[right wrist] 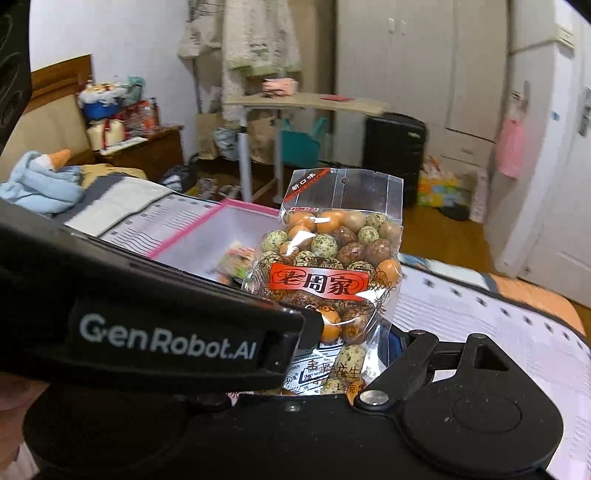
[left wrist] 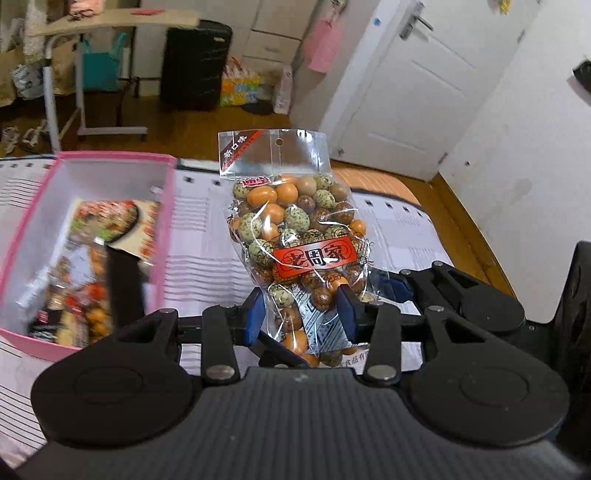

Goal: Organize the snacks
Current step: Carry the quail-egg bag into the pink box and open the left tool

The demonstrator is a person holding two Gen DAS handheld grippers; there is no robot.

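A clear bag of coated peanuts (left wrist: 299,236) with a red label stands upright, held above the bed. My left gripper (left wrist: 301,317) is shut on the bag's lower part, blue pads on both sides. The same bag (right wrist: 332,269) shows in the right wrist view. My right gripper (right wrist: 354,354) is around the bag's bottom; its left finger is hidden behind the left gripper's body (right wrist: 155,325), so its state is unclear. A pink box (left wrist: 162,236) holding several snack packets lies to the left on the bed; it also shows in the right wrist view (right wrist: 184,236).
The bed has a striped white cover (left wrist: 207,236) with an orange mat edge (left wrist: 373,181). Beyond it are wooden floor, a white door (left wrist: 406,92), a rolling table (left wrist: 110,22), a black suitcase (left wrist: 195,66) and bags. A blue cloth (right wrist: 40,181) lies on the bed's far side.
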